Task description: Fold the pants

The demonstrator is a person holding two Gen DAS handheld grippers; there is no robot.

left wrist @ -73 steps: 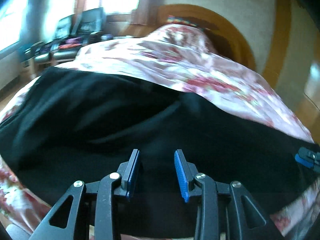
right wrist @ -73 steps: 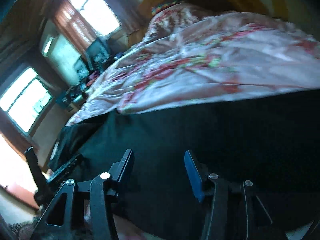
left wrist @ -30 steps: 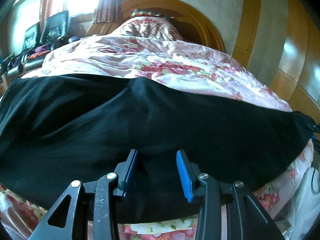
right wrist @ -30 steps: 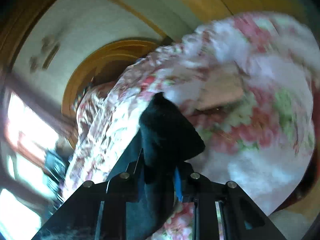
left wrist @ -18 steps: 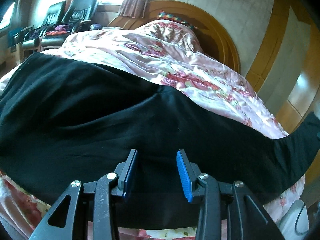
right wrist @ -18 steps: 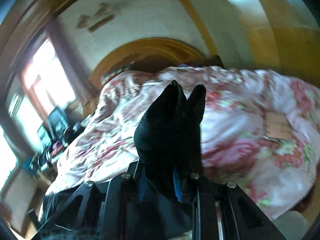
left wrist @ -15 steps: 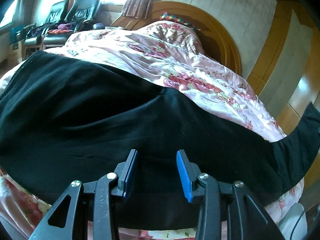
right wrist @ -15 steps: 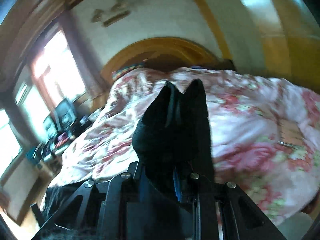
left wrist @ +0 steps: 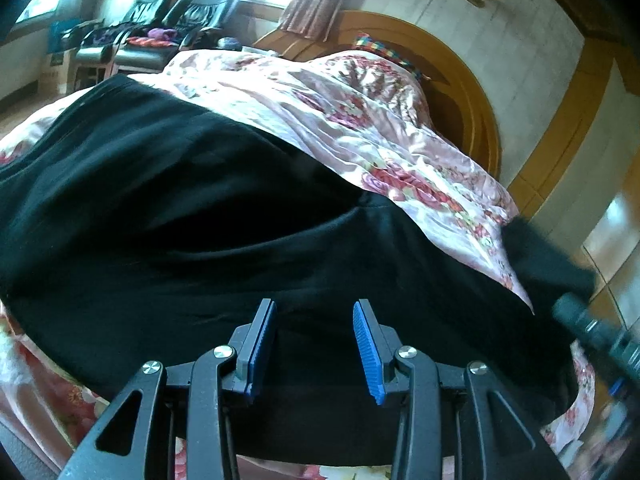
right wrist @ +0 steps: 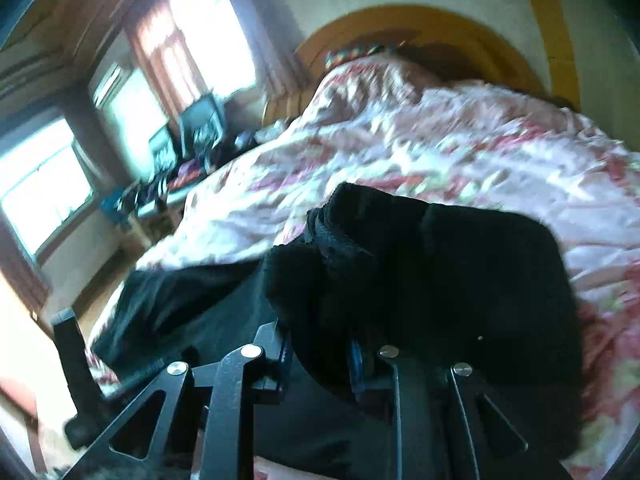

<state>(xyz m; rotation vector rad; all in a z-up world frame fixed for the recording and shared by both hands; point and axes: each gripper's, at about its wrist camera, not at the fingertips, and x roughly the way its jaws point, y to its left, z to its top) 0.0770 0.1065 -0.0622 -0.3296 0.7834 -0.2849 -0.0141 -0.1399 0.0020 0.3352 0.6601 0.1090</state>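
Black pants lie spread across a pink floral quilt in the left wrist view. My left gripper hovers over their near edge, its blue pads apart with nothing pinched between them. In the right wrist view my right gripper has a bunched end of the pants between its pads, held above the bed. Its jaws are opening slightly, and the cloth still fills the gap. That lifted end and the blurred right gripper show at the right edge of the left wrist view.
The quilt covers the whole bed up to a curved wooden headboard. Black armchairs with clothes stand by bright windows beyond the far side. Wooden wall panels close the right side.
My right gripper has swung the pants end up from the bed's right side and across over the rest of the pants. The left gripper has rolled and shifted a little, staying open.
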